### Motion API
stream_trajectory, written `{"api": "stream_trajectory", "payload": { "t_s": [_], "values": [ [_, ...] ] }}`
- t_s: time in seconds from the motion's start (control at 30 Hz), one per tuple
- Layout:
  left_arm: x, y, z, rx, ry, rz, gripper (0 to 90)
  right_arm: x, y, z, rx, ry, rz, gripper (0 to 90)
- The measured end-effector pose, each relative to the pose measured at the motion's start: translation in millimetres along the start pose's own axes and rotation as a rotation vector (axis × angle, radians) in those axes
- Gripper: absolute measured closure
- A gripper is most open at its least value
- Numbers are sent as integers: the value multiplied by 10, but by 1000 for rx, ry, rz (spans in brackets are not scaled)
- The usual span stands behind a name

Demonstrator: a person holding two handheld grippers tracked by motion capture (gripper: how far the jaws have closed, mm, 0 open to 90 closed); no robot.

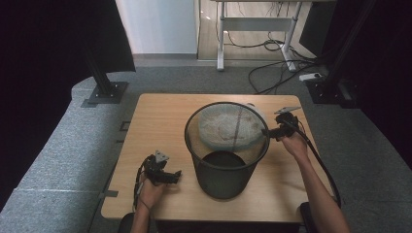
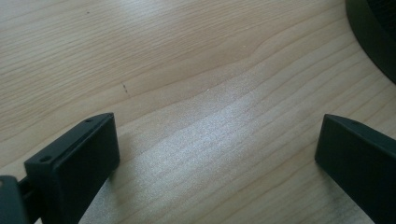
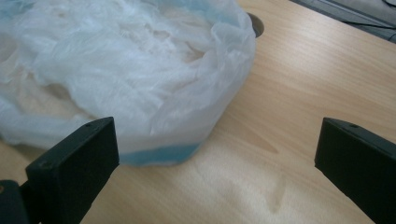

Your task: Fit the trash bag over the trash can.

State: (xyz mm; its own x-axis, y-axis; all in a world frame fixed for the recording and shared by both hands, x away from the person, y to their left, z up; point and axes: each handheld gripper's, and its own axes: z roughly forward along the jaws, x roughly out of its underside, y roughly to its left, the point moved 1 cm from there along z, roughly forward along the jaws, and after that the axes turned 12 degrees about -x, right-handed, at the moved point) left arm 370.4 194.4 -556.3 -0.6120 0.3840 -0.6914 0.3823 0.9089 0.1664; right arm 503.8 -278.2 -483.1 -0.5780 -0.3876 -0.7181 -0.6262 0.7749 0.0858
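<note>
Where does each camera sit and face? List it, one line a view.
High view: above the person's side, looking down on the table, bin, both forearms and grippers.
Left gripper view: rides the left gripper, facing bare tabletop; open jaws, bin edge.
Right gripper view: rides the right gripper, facing the plastic bag; open jaws.
Shared: the bag, high and right views.

A light wooden desk (image 1: 145, 121) carries everything. A black mesh bin (image 1: 226, 167) stands upright near its middle. Behind the bin, toward the far edge, lies a crumpled white plastic bag (image 3: 140, 79) with a blue band at its base, resting flat on the wood. Just past the bag, a round hole (image 3: 256, 25) opens in the desktop. Left of the bin the wood is bare grain.
</note>
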Motion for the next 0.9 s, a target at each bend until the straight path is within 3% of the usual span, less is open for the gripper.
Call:
{"api": "stream_trajectory", "payload": {
  "t_s": [0.27, 0.4, 0.5, 0.6, 0.9],
  "values": [
    [-6, -5, 6, -10, 2, -8, 0, -149, -65, 238, 58, -18, 35, 0],
    [-7, -8, 7, -12, 2, -11, 0, -153, -86, 385, 80, 17, 21, 5],
    [-7, -8, 7, -13, 1, -11, 0, -74, -97, 479, 74, 67, 20, 9],
    [-7, -10, 7, -14, 2, -12, 0, 27, -87, 501, 71, 75, 3, 20],
    [-9, -12, 7, -16, 2, -14, 0, 378, -89, 365, 52, 117, -8, 25]
  ]
}}
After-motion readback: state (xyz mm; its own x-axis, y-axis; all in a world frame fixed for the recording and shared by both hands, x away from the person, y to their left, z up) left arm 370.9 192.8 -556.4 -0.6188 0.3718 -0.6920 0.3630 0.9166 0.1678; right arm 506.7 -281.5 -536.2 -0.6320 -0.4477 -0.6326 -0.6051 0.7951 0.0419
